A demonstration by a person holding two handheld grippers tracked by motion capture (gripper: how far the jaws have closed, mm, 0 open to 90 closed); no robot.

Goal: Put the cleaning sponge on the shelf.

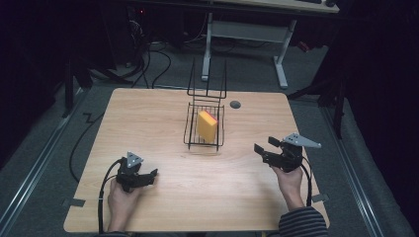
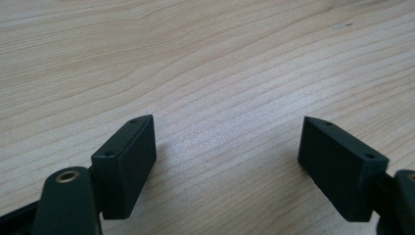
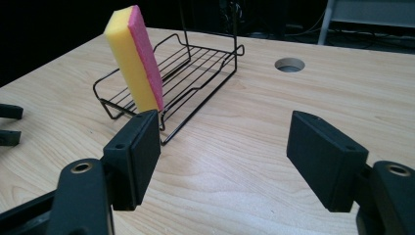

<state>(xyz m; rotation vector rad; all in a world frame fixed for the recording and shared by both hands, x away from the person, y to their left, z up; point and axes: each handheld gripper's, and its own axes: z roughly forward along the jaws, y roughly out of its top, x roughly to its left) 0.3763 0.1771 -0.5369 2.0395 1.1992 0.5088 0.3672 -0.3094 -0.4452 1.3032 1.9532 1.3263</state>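
High view: wooden table [image 1: 197, 197], person seated at its 6 o'clock edge, one pair of tongs in each hand.

Rack [image 1: 204, 127] – black wire, open-topped, stands just past table centre toward 12 o'clock. Its tall wire back rises at the far end. Sponge [image 1: 207, 126] – yellow with a pink face – stands on edge inside the rack, leaning a little, pink side turned toward 1 o'clock. In the right gripper view the sponge [image 3: 134, 58] sits at the near end of the rack [image 3: 195, 73], upright and tilted, lower corner hidden behind the left jaw.

Left tongs [image 1: 154, 173] – at about 8 o'clock from the rack, well apart from it, low over the table, jaws pointing toward 3 o'clock. Left gripper view: left tongs [image 2: 227, 142] gape wide, bare wood between the jaws, nothing gripped.

Right tongs [image 1: 264, 145] – at about 4 o'clock from the rack, near it but not touching, jaws pointing toward 9 o'clock. Right gripper view: right tongs [image 3: 222, 142] stand well open, bare table between the jaws, nothing held. Rack and sponge lie ahead and toward the left jaw.

Round grommet hole [image 1: 235, 104] in the table, just beside the rack's far right corner, at about 1 o'clock from it. The left tongs' jaw tips [image 3: 10, 125] show at the 9 o'clock edge of the right gripper view.
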